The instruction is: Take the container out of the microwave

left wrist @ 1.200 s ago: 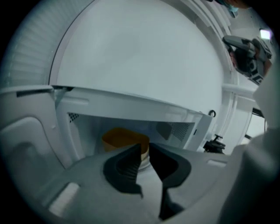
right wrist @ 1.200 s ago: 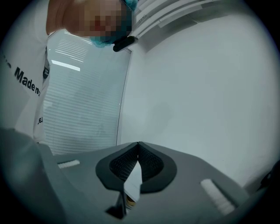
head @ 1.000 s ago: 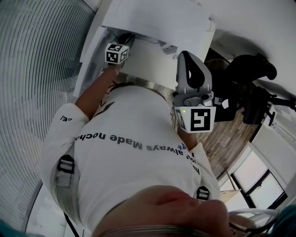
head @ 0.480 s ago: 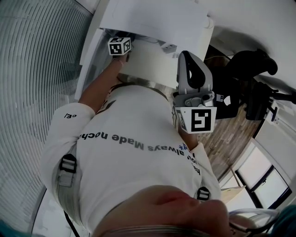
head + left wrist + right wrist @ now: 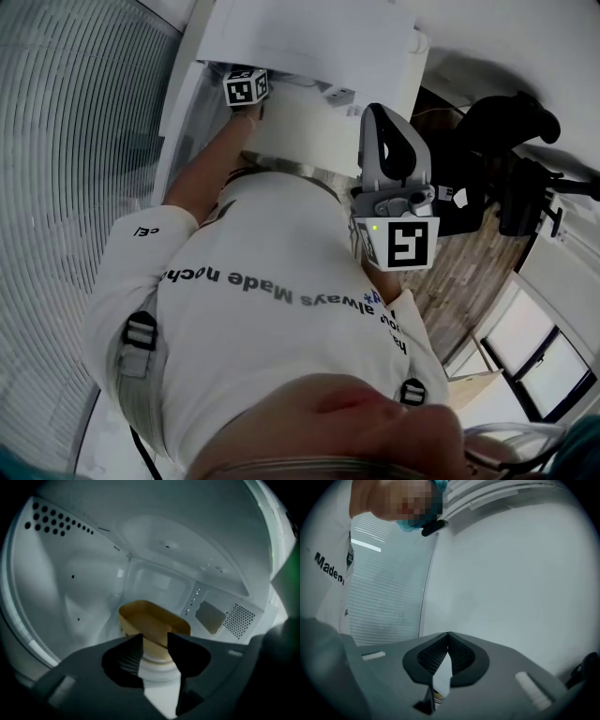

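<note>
Where vented microwave walls (image 5: 70,578) close round, the container (image 5: 152,622) sits.

Tan container (image 5: 154,623) on microwave floor (image 5: 160,688)

left tool (image 5: 246,87): marker cube up at the mouth of what looks like the microwave (image 5: 309,42) | right tool (image 5: 380,122): upright before the white shirt (image 5: 262,319), well apart from the left

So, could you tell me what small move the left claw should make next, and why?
Probably ease the left claw forward so its jaws straddle the container's near wall: they have just been opening, with the container just ahead, ungripped.
</note>
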`<state>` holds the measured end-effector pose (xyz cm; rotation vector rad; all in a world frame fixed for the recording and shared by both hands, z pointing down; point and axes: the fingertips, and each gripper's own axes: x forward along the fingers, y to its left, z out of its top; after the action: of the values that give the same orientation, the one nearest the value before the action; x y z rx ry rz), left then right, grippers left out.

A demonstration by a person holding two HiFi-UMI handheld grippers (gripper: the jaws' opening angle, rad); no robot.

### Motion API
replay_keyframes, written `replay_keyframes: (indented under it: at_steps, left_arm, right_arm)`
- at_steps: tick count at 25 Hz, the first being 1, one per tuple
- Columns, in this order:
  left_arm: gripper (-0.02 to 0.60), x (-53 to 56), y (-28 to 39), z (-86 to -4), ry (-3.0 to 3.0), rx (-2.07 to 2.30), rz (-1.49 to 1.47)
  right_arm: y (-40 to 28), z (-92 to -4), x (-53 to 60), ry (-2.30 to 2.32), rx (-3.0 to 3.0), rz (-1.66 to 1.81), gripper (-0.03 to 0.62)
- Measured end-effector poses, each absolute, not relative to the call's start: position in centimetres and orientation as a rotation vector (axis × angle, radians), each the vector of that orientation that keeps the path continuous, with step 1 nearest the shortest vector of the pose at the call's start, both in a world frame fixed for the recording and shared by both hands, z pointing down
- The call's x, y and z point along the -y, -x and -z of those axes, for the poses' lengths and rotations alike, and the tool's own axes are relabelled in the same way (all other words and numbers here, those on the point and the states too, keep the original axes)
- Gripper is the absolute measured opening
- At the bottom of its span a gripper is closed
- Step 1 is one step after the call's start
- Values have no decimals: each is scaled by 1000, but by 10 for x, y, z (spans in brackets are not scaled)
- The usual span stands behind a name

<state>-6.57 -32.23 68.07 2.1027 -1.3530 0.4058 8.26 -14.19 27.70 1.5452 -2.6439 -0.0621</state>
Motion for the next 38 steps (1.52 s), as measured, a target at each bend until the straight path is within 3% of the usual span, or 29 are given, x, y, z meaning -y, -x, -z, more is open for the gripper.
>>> replay_keyframes:
  at_steps: [15, 31, 34, 38]
  left_arm:
    - [38, 319, 71, -678, -2151, 1337, -444]
    - [48, 307, 73, -673, -2190, 1273, -488]
    - [107, 306, 69, -676, -2192, 1252, -473]
    - [115, 305, 64, -680, -2192, 1233, -476]
  right_arm:
    - [-79, -278, 142, -1549, 2645, 59, 2]
    - [-72, -274, 139, -1555, 2655, 59, 2]
    - [-72, -275, 139, -1555, 2654, 61, 2]
    - [-72, -277, 136, -1563, 2646, 59, 2]
